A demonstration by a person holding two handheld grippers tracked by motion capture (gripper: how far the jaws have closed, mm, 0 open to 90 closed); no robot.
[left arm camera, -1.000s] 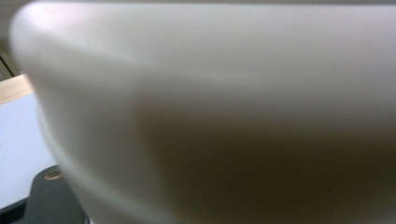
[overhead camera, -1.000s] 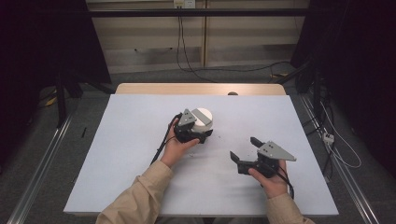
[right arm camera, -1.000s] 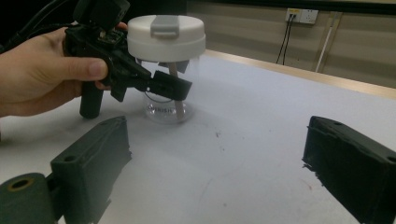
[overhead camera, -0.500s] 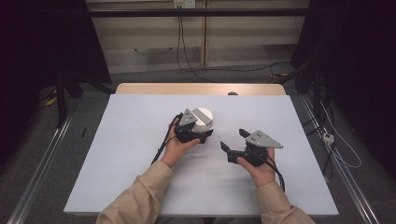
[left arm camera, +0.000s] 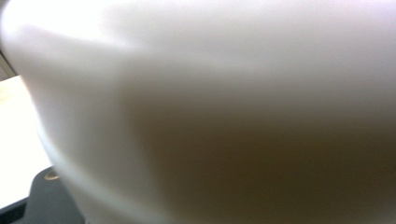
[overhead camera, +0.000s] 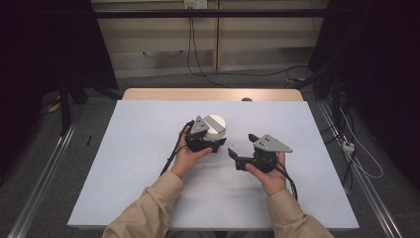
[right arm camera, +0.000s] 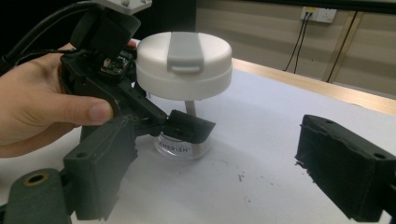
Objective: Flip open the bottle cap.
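Near the centre of the high view, on a pale blue-grey table top (overhead camera: pixel 124 163), we see a clear plastic bottle with a round white lid and grey flip tab (overhead camera: pixel 216 124). It stands upright, held by the left black two-jaw gripper (overhead camera: pixel 214 144), whose jaws are clamped on the clear body below the lid; we judge this grip is meant to steady the bottle while the other tool works on the cap. In the right gripper view the bottle (right arm camera: pixel 185 63) sits in the upper middle of the frame, a straw visible inside. The right black gripper (overhead camera: pixel 241 148), just right of centre in the high view, has its jaws spread wide and points toward the bottle, close but apart from it, likely lining up for the lid. In the left gripper view, the white lid (left arm camera: pixel 224 93) appears blurred and very near.
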